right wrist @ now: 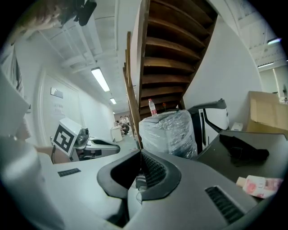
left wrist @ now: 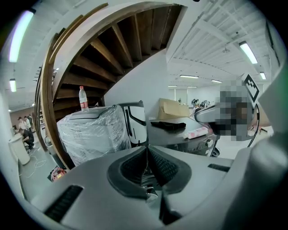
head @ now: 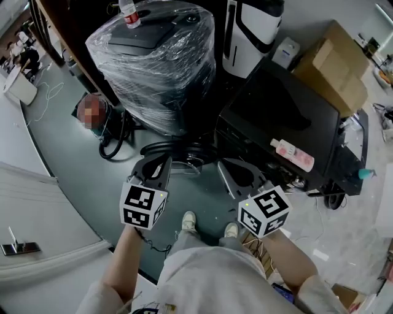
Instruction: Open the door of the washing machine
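Note:
A black box-shaped machine (head: 279, 113) stands on the floor ahead to the right; its front with knobs (left wrist: 209, 143) shows in the left gripper view, and no door is visible. A pink pack (head: 293, 154) and a black object (right wrist: 243, 150) lie on its top. My left gripper (head: 161, 164) is held in the air left of the machine, jaws together with nothing between them (left wrist: 147, 148). My right gripper (head: 242, 175) hangs just in front of the machine's near corner, also shut and empty (right wrist: 141, 152).
A plastic-wrapped appliance (head: 156, 61) with a bottle (head: 129, 13) on top stands ahead at centre, under a wooden staircase (left wrist: 90, 58). Behind are a white appliance (head: 252, 30) and a cardboard box (head: 334, 64). Black cables (head: 178, 150) lie on the floor.

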A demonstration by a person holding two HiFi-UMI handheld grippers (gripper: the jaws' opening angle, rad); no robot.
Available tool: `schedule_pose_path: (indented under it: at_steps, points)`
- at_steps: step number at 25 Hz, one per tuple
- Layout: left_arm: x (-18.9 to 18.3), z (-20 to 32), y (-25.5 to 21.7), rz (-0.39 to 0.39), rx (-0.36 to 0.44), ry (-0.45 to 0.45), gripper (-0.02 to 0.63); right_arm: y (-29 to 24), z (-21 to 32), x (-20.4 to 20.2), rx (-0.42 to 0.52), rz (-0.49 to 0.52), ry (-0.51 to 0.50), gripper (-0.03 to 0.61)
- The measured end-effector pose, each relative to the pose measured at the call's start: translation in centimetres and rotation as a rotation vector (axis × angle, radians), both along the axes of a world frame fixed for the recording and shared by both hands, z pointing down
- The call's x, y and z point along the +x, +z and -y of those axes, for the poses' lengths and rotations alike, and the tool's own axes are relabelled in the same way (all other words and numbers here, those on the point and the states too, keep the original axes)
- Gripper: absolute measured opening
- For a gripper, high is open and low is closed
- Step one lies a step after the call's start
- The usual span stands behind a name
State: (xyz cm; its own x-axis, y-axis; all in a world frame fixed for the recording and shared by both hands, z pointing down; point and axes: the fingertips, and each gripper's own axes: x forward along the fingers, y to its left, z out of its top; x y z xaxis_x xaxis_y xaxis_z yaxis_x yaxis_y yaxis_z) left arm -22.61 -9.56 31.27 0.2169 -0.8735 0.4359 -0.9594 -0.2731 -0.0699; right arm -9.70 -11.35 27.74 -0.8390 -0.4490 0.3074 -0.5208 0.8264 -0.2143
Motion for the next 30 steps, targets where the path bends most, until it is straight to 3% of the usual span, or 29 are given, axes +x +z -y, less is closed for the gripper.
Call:
schedule_pose_path:
  at_steps: [7,14,19,22,30]
  points:
    - [4.7,0.4,-6.2,0.021,0.127,0.074,0.029,-7.6,-0.2,4.8,0.173,0.047,0.021,0.029]
    - [10.4,1.5,-12.6,0.074,0.275,0.201,0.029,-13.4,0.0,11.0,0.281,0.081,0.133,0.029]
    - [14.6,1.7,-17.6,0.017,0.388,0.234,0.029,-16.6,-0.9,15.2,0.357,0.087,0.217,0.029]
    - [17.0,1.9,-19.2,-0.03,0.408,0.286,0.029,-18.8,-1.3,17.9,0.415,0.107,0.294,0.028]
    - [22.2,2.3,-21.6,-0.052,0.451,0.395,0.029,-22.2,-3.2,24.0,0.505,0.119,0.433,0.026]
